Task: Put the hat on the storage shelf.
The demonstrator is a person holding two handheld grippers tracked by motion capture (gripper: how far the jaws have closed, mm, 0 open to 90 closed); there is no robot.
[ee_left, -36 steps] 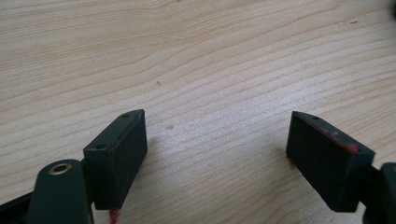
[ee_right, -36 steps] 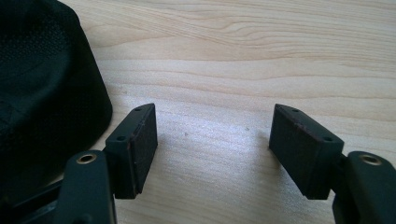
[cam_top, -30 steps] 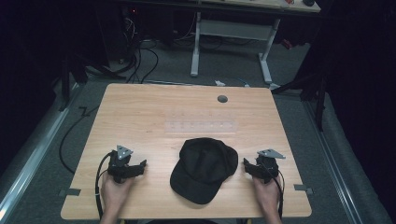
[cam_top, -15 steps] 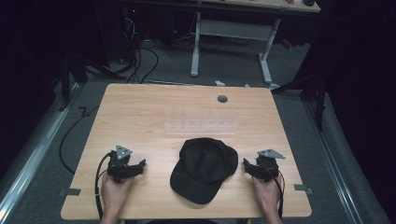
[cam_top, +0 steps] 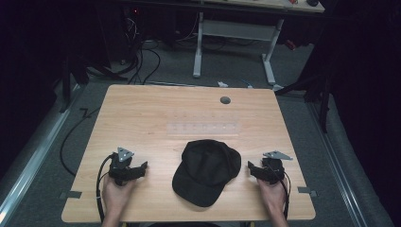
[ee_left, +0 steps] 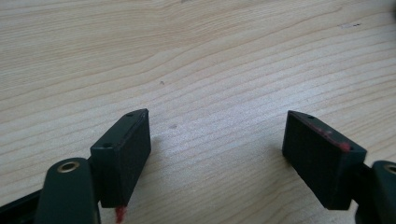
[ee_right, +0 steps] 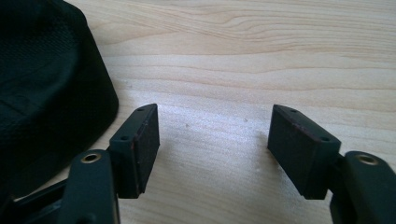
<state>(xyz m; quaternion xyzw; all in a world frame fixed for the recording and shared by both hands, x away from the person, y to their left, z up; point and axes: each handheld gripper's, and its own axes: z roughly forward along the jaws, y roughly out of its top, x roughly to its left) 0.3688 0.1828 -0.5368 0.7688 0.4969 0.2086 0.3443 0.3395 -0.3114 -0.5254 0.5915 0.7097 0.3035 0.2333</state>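
While resting on the table (cam_top: 142, 118), left gripper (cam_top: 137, 169) gaping, right gripper (cam_top: 254, 169) gaping beside cap (cam_top: 208, 170)

In the right gripper view the cap (ee_right: 44, 88) runs off the left and top edges, so its brim and crown cannot be told apart. In the high view both forearms are cut by the bottom edge, and the small dark round spot (cam_top: 225, 100) near the table's (cam_top: 142, 113) far edge is too small to identify.
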